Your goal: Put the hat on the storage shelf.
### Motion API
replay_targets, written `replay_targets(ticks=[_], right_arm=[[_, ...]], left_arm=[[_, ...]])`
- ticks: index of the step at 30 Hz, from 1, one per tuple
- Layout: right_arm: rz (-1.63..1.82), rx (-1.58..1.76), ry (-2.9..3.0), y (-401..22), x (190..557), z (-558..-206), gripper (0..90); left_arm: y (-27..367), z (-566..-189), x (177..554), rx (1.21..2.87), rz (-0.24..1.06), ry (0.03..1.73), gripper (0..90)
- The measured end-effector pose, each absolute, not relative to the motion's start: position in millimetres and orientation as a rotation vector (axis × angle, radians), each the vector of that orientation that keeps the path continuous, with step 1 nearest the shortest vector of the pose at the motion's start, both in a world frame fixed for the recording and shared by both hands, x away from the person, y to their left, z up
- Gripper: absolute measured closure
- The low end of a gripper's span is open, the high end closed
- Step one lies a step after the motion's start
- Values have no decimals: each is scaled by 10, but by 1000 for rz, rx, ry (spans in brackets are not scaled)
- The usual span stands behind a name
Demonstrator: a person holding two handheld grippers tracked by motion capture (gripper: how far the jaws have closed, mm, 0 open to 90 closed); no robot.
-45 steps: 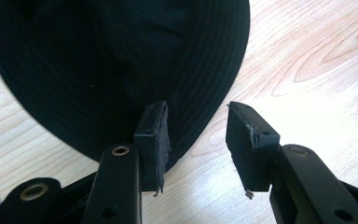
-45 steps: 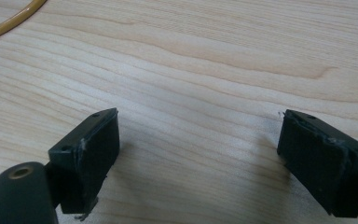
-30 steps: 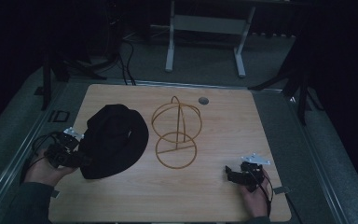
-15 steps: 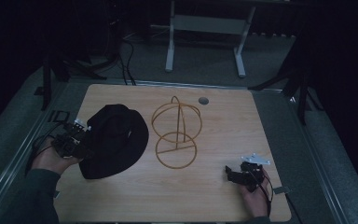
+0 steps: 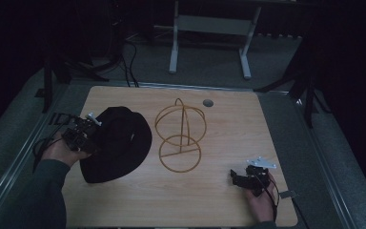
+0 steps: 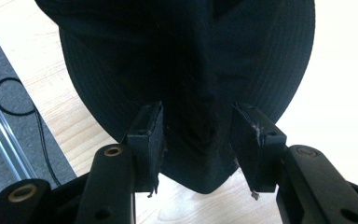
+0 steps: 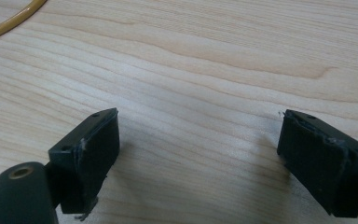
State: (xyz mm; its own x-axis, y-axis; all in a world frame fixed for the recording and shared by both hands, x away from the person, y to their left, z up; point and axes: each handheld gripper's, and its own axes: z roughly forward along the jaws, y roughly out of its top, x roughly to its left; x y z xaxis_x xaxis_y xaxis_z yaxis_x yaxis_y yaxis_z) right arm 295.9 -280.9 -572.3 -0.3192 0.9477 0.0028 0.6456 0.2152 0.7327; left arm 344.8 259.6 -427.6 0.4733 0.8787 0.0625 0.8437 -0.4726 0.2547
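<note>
Left gripper (image 6: 198,140) fingers apart, straddling near-left brim of black hat (image 5: 119,143); wire stand (image 5: 180,136) just right of hat; right gripper (image 5: 240,180) fingers apart over bare tabletop (image 5: 267,124), well apart.

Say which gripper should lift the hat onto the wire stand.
Left. The left gripper already has its jaws either side of the hat brim, beside the stand. The right gripper sits open over bare table, far from the hat.
</note>
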Motion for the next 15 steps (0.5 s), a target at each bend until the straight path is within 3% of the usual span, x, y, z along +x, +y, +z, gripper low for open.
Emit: replay_targets(ticks=[15], right_arm=[[894,1471,2045,-2809,2959,-5723,127]], left_arm=[[2507,-4365,3744,2569,244,1558,543]])
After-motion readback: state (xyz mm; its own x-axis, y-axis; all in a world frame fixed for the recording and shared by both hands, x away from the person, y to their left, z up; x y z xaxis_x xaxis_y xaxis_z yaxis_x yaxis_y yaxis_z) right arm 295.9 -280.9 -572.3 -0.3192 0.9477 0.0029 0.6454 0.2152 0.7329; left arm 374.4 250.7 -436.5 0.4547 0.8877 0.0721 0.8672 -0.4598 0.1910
